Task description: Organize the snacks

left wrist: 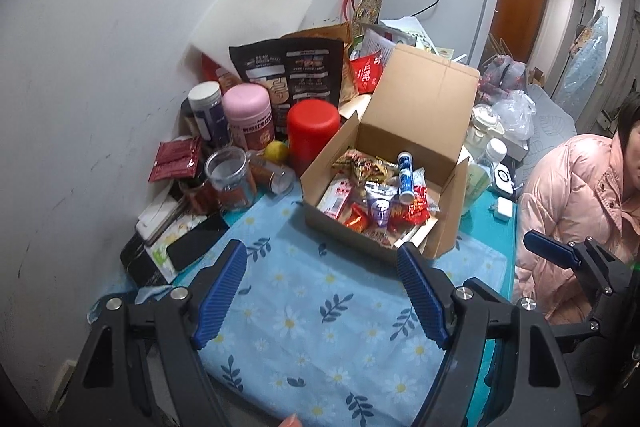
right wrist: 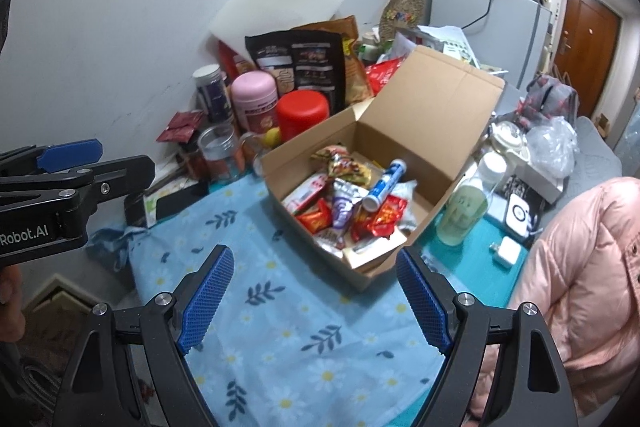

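An open cardboard box (left wrist: 420,115) (right wrist: 436,107) stands on a blue flowered cloth (left wrist: 312,307) (right wrist: 288,327), its lid tilted back. Inside lie several snack packets (left wrist: 360,203) (right wrist: 344,203) and a blue-and-white tube (left wrist: 405,177) (right wrist: 384,185). My left gripper (left wrist: 322,263) hangs open over the cloth just short of the box, with nothing between its blue pads. My right gripper (right wrist: 314,267) is also open and empty, near the box's front corner. The right gripper's finger (left wrist: 554,251) shows at the right edge of the left wrist view; the left gripper's finger (right wrist: 70,153) shows at the left of the right wrist view.
Behind the box stand a red canister (left wrist: 312,135) (right wrist: 302,115), a pink canister (left wrist: 250,115), a glass jar (left wrist: 228,175), a black pouch (left wrist: 292,67) and other clutter against the wall. A person in a pink jacket (left wrist: 580,195) (right wrist: 592,267) sits at the right. A bottle (right wrist: 468,203) stands beside the box.
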A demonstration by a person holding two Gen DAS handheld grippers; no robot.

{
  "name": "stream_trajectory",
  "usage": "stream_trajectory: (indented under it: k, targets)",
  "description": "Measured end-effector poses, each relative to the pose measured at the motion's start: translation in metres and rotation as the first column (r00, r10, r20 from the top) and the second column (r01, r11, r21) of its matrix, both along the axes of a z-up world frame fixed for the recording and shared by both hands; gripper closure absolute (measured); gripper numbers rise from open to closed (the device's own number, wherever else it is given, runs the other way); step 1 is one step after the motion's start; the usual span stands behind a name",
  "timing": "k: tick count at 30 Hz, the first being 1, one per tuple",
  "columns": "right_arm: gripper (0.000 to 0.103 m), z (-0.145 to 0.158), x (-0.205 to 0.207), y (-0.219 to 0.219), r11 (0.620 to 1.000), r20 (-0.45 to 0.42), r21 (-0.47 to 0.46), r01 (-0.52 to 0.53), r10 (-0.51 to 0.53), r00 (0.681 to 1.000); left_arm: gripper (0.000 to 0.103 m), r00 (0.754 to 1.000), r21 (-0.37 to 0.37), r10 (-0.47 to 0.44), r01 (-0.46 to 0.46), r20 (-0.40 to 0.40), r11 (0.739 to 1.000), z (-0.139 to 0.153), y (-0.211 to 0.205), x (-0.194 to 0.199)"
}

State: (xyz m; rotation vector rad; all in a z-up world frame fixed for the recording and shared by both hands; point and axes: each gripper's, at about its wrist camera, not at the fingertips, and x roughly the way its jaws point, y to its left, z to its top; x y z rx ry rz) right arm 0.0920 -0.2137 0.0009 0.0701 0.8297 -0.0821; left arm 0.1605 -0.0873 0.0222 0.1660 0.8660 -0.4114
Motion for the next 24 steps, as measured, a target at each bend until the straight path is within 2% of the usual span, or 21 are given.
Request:
stream_trajectory:
  k: [24]
  targets:
    - [0.019,-0.003,-0.011,0.016,1.000,-0.009,-0.011,-0.024,0.024,1.000,0.026,0.999,-0.010,0.019,-0.019,-0.029,1.000,-0.005,0.017,-0.017]
